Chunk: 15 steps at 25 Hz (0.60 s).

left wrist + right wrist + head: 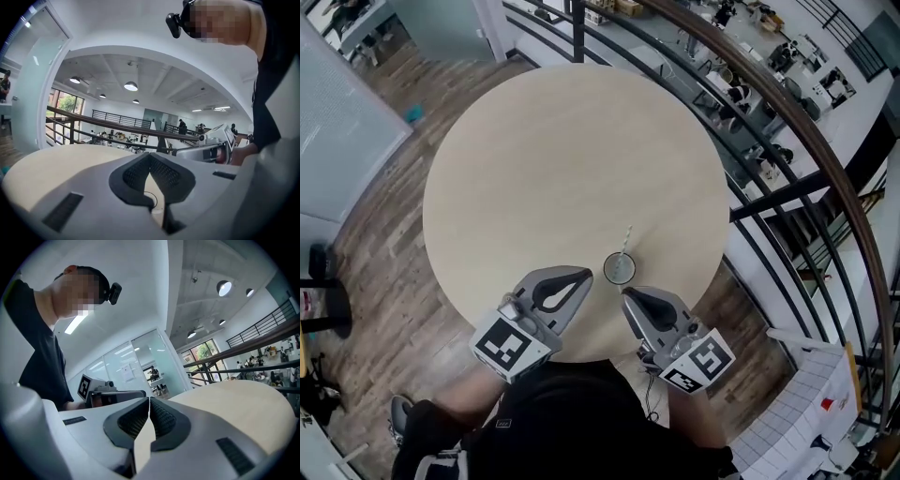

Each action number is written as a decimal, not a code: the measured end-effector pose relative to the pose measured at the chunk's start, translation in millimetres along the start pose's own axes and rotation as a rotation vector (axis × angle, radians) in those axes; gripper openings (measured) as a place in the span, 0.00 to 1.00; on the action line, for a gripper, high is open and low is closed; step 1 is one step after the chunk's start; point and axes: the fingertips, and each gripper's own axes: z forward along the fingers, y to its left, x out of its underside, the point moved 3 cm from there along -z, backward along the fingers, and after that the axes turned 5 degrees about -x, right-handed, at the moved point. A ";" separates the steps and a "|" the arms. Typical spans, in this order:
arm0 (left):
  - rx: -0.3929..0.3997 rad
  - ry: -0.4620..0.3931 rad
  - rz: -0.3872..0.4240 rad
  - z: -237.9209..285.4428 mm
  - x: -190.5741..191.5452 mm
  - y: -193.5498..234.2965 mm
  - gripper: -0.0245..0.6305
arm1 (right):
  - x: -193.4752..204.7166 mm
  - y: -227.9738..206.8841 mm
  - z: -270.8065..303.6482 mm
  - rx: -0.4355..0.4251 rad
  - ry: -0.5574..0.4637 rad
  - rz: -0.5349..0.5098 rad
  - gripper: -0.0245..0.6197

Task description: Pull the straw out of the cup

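Just beside both jaws: cup with straw.

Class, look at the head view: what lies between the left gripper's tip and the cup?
Only bare table separates the left gripper from the cup; the head view shows this.

A cup with a pale straw in it stands by the near edge of a round, pale table. The left gripper and right gripper, jaws together, sit just beside it on the near side. A dark railing curves past at right.
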 end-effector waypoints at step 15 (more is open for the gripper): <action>0.039 0.071 -0.090 47.2 70.3 52.8 0.05 | 57.9 -72.9 22.6 0.135 0.064 0.056 0.08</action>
